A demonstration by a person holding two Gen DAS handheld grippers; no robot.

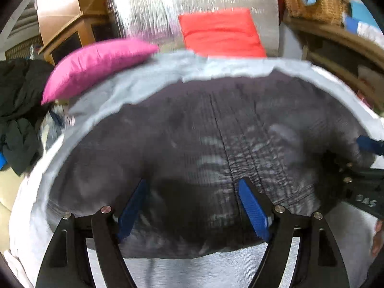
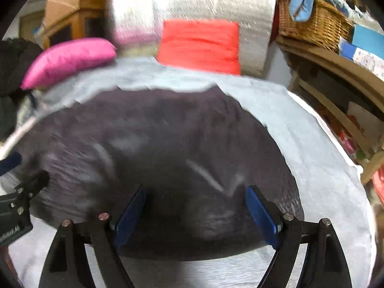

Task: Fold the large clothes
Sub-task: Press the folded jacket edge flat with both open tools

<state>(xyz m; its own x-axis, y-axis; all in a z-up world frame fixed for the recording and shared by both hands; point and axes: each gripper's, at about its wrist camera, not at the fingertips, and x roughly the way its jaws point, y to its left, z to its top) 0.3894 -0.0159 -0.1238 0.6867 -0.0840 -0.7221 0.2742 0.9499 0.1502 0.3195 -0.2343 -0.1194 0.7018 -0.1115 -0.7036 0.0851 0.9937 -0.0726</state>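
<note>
Your left hand-held gripper [image 1: 192,206] and right hand-held gripper [image 2: 195,212] both gape wide, gripping nothing, over the dark garment [image 1: 192,132] lying flat mid-sheet [image 2: 300,132], its top edge toward the sofa's cushions.

The large dark charcoal garment [image 1: 192,132] bore faint pale streaks and a fine ribbed weave; the cloth sheet beneath it [image 1: 148,84] was light grey-blue; the plump satin cushion [image 1: 96,64] was magenta pink; the square cushion [image 1: 220,33] was bright orange-red; the padded backrest [image 2: 196,2] was silvery white with a flecked sheen; the woven wicker basket [image 2: 314,24] was golden brown; the crumpled clothes heap [image 1: 16,110] was black; the gripper pads [image 1: 253,210] were deep blue on black frames
</note>
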